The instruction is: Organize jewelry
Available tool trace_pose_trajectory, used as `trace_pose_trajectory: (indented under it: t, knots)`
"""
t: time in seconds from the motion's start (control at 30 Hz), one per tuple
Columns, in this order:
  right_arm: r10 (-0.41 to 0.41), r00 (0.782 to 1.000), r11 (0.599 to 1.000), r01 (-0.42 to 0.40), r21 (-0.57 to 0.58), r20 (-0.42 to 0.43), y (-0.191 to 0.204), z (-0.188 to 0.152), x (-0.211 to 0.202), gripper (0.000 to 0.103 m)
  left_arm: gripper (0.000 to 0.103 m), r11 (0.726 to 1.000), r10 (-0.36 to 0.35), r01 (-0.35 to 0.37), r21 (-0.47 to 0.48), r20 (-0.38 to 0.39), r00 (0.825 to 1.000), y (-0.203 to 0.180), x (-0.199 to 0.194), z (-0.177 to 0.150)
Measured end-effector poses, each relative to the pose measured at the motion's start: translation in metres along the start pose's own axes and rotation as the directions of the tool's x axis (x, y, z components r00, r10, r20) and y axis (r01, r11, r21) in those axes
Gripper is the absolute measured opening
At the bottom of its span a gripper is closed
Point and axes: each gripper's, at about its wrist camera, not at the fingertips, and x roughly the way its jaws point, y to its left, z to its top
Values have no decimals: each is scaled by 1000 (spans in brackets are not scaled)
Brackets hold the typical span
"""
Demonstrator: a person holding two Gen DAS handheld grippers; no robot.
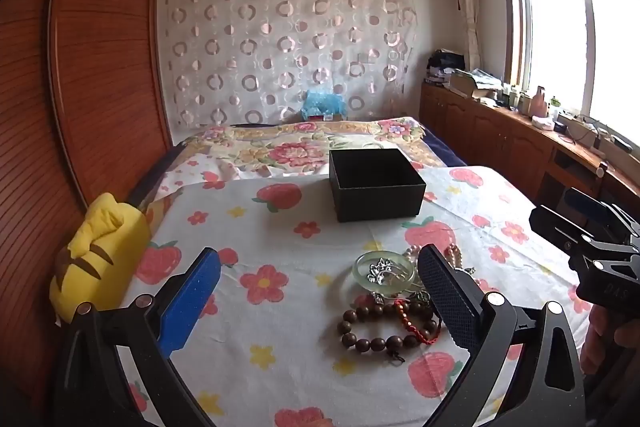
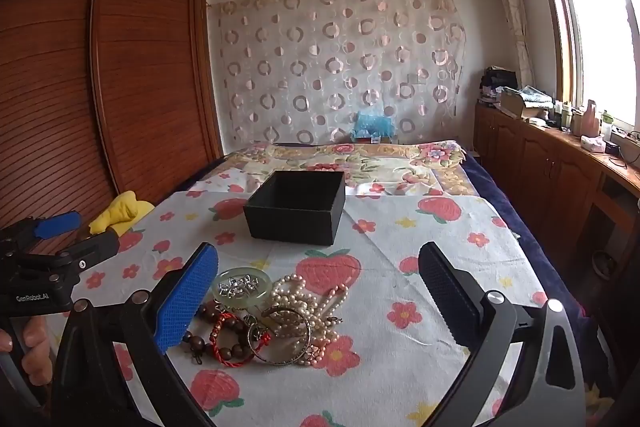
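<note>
A pile of jewelry lies on the flowered cloth: a pale green jade bangle (image 1: pixel 384 273) with a silver ornament in it, a brown wooden bead bracelet (image 1: pixel 380 331), a red cord, a pearl string (image 2: pixel 308 297) and a metal bangle (image 2: pixel 286 337). An open empty black box (image 1: pixel 376 183) stands beyond the pile; it also shows in the right wrist view (image 2: pixel 296 207). My left gripper (image 1: pixel 320 301) is open, above the cloth just left of the pile. My right gripper (image 2: pixel 320 303) is open, with the pile between its fingers.
A yellow plush toy (image 1: pixel 100 251) lies at the bed's left edge beside the wooden wardrobe (image 1: pixel 80 67). A wooden cabinet (image 2: pixel 560 179) with clutter runs along the right under the window. A floral blanket (image 1: pixel 312 143) covers the far bed.
</note>
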Motion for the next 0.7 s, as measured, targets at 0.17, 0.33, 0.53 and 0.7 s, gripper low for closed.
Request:
trace_pose_trajectory:
  t: [0.17,0.33,0.53,0.7]
  knots:
    - [1,1000,1000,-1,0,-2,1,0,1,100,95,1000,-1,1,1,-1,1000,0,0,0]
    - [-1,1000,1000,1,-3,0,2,0,1,100,95,1000,-1,1,-1,2,1000,0,0,0]
    - [0,1000,1000,0,-3,1,2,0,0,100,95,1000,0,0,-3,2,1000,1,2,1]
    - [-1,1000,1000,1,-3,2,3,0,0,100,95,1000,-1,1,-1,6,1000,0,0,0]
